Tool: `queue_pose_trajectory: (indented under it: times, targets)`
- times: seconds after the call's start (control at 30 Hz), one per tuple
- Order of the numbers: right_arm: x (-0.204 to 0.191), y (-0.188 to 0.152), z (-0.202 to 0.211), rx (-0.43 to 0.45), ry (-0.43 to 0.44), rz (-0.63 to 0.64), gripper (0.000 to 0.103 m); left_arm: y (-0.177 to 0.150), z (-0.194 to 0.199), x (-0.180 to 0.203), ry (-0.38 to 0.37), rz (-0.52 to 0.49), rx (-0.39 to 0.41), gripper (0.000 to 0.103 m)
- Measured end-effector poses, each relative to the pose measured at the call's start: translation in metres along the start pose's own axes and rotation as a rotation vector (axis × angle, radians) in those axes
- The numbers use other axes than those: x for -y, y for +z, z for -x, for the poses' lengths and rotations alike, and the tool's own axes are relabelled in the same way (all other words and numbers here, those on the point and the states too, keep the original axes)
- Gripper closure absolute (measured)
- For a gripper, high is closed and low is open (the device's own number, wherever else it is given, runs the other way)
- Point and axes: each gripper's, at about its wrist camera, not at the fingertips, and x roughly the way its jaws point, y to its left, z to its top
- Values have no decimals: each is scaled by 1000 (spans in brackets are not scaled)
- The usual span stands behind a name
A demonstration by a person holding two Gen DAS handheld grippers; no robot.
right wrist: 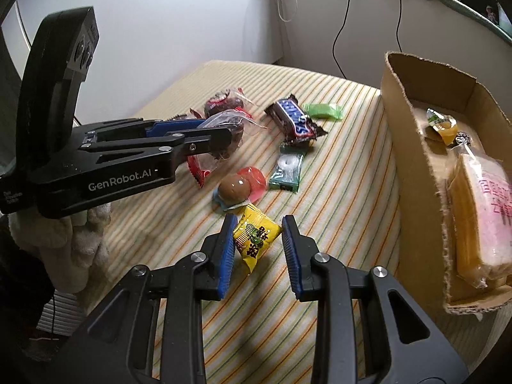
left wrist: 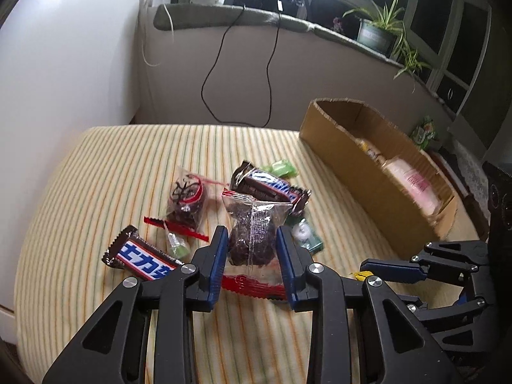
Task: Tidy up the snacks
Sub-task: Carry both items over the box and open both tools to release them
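Glossy plastic snack wrappers [left wrist: 252,224], matt cardboard box [right wrist: 412,147], striped cloth [left wrist: 112,166].

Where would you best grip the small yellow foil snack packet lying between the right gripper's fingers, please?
Grip the yellow foil snack packet across its puffed middle, from above: it lies flat on the striped cloth, and the open right gripper already straddles it.

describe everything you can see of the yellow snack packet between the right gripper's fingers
The yellow snack packet is small, of glossy crinkled film, printed with dark characters and a green figure. It lies tilted on the striped cloth, between the right gripper's open blue pads. The left pad looks to touch it; the right stands apart. A round chocolate-coloured sweet lies just beyond.
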Motion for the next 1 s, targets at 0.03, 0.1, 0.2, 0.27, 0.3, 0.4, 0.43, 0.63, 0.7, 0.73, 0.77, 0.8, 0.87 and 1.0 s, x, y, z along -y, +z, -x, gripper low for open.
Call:
queue_pose_trajectory:
  times: [0.03, 0.1, 0.2, 0.27, 0.3, 0.4, 0.43, 0.63, 0.7, 0.73, 0.77, 0.8, 0.87, 1.0]
  targets:
    - [0, 0, 4, 8, 3, -1, 73, 2, 2, 2, -4, 0, 8, 74]
    - [0, 0, 14, 26, 9, -2, 73, 5, 6, 6, -10, -5, 23, 74]
    - [2, 1, 29, 57, 12, -2, 73, 13, 9, 14, -27, -13, 40, 74]
    - [4, 3, 39, 77, 13, -5, 73, 19, 9, 22, -42, -23, 51, 74]
    - [6, 4, 45, 86, 13, -6, 73, 20, 9, 25, -49, -26, 54, 74]
    - [12, 3, 60, 115, 3, -10, 73, 29, 6, 37, -69, -41, 63, 74]
    - [14, 3, 65, 124, -1, -13, 73, 32, 6, 41, -75, -43, 67, 74]
    - [36, 3, 86, 165, -40, -40, 73, 49, -4, 64, -110, -61, 83, 74]
    - [45, 3, 90, 172, -54, -52, 73, 54, -8, 73, -122, -71, 85, 74]
    - [49, 4, 92, 175, -60, -58, 73, 56, -11, 78, -125, -78, 85, 74]
    - [52, 4, 95, 177, -66, -62, 73, 57, -12, 82, -127, -83, 84, 74]
    - [56, 4, 97, 180, -72, -66, 73, 60, -15, 86, -130, -89, 83, 74]
    - [66, 7, 100, 186, -82, -76, 73, 65, -21, 93, -136, -98, 79, 74]
    - [80, 11, 99, 185, -92, -86, 73, 76, -35, 105, -146, -109, 70, 74]
